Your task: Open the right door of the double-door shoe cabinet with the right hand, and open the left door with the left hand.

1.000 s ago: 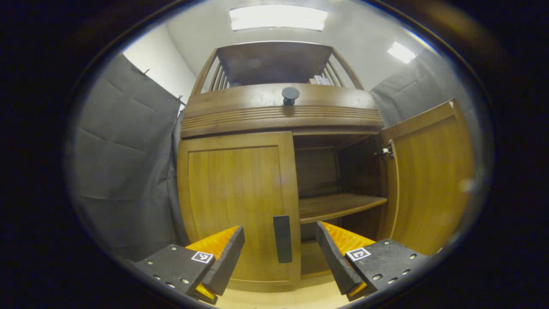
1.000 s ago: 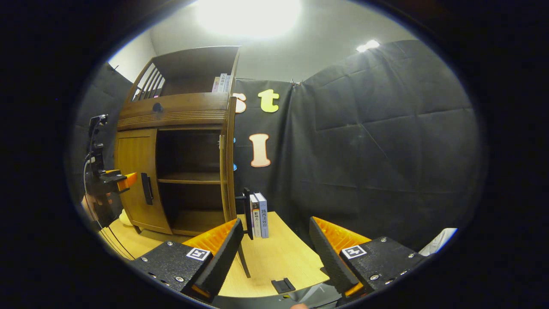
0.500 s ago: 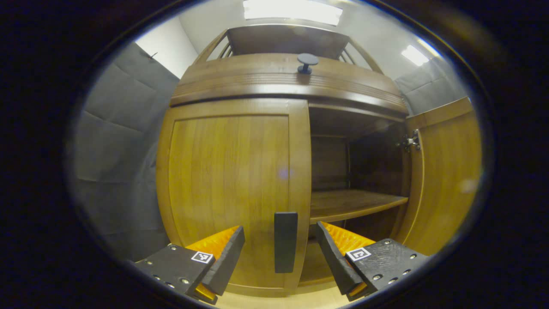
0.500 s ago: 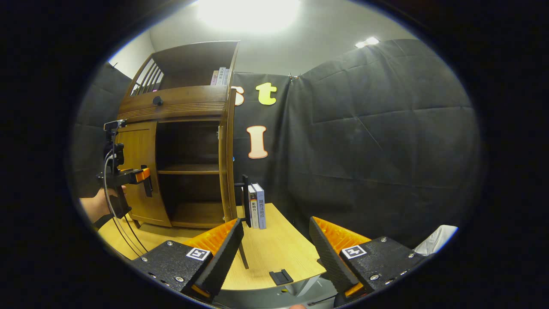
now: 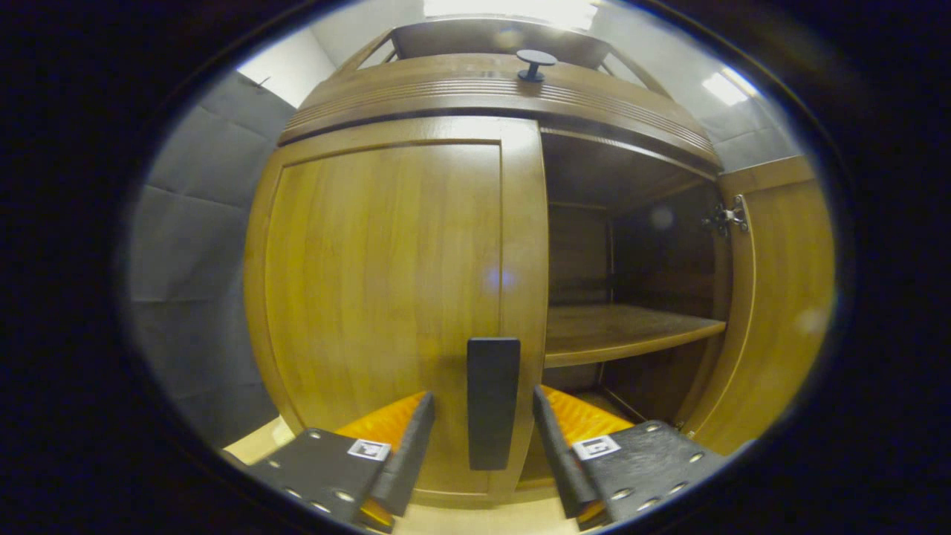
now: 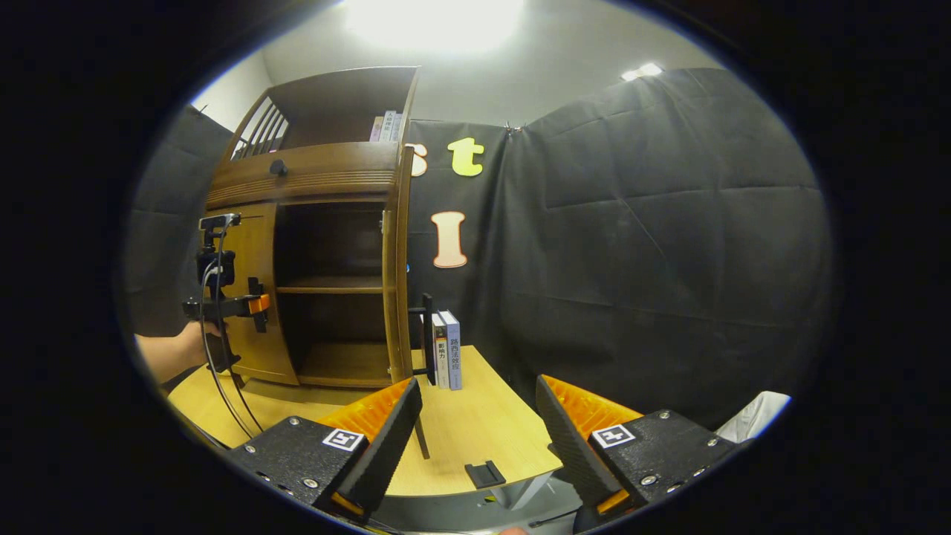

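The wooden shoe cabinet (image 6: 312, 178) stands on the table. Its left door (image 5: 386, 282) is closed, and the door's black vertical handle (image 5: 492, 401) sits between the fingers of my left gripper (image 5: 481, 401). That gripper is open, with a finger on each side of the handle and small gaps showing. The right door (image 5: 773, 297) is swung wide open, baring a dark interior with a shelf (image 5: 624, 331). In the right gripper view that door (image 6: 397, 267) appears edge-on. My right gripper (image 6: 479, 423) hangs open over the table's near edge, well back from the cabinet, holding nothing.
A hand (image 6: 171, 353) holds the left gripper (image 6: 252, 305) at the left door. Books (image 6: 446, 360) stand on the light wooden table (image 6: 475, 431) beside the open door. A small black piece (image 6: 484, 473) lies near the table's front edge. A round knob (image 5: 536, 63) sticks out above the doors.
My left gripper has moved in close to the left door, so the handle now lies between its fingers, which have narrowed slightly. The right gripper has barely moved.
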A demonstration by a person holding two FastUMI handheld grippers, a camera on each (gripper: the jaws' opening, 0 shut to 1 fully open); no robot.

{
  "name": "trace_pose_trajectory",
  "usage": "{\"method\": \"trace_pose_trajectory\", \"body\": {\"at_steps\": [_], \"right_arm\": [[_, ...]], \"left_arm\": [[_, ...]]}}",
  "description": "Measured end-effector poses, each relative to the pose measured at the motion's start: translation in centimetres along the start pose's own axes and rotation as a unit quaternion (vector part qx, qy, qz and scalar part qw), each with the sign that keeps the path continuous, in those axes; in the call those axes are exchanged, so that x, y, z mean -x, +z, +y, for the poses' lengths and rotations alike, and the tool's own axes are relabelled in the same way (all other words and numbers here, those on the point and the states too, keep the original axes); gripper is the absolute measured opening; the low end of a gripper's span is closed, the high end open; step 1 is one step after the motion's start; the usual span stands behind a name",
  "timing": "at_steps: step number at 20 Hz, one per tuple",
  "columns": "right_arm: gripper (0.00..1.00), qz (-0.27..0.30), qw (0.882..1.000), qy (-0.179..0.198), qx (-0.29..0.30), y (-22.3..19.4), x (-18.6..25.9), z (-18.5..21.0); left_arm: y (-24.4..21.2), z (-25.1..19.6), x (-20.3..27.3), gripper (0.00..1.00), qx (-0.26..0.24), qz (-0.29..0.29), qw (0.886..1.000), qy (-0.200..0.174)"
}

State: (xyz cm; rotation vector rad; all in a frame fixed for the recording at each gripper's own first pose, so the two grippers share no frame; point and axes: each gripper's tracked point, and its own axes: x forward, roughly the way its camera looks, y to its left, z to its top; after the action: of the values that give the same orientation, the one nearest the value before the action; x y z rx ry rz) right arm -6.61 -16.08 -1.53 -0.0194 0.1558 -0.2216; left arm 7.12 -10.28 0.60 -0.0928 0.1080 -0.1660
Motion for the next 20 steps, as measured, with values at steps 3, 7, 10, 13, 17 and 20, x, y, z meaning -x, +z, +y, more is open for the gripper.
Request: {"method": "trace_pose_trajectory", "body": {"at_steps": [3, 7, 10, 13, 17, 20], "right_arm": [[0.95, -0.006, 1.0, 0.011, -0.002, 0.2, 0.0, 0.8], [0.95, -0.014, 0.999, 0.036, -0.006, 0.3, -0.1, 2.2], [0.95, -0.014, 0.998, 0.053, -0.007, 0.2, -0.4, 3.3], [0.95, -0.016, 0.997, 0.07, -0.011, 0.4, -0.8, 4.6], [0.95, -0.016, 0.996, 0.088, -0.009, 0.5, -1.6, 6.3], [0.93, -0.015, 0.995, 0.101, -0.007, 0.5, -2.0, 7.4]], "left_arm": [[-0.6, 0.2, -0.2, 0.32, -0.011, 0.01, 1.0, 0.008], [-0.5, 0.1, 0.8, 0.29, -0.007, 0.018, 1.0, 0.001], [-0.4, -0.2, 1.7, 0.29, 0.0, 0.016, 1.0, -0.008], [-0.5, 0.2, 2.9, 0.28, 0.005, 0.012, 1.0, -0.013], [-0.1, 0.5, 3.7, 0.28, 0.013, 0.011, 1.0, -0.018], [0.4, 0.9, 4.1, 0.29, 0.017, 0.009, 1.0, -0.021]]}}
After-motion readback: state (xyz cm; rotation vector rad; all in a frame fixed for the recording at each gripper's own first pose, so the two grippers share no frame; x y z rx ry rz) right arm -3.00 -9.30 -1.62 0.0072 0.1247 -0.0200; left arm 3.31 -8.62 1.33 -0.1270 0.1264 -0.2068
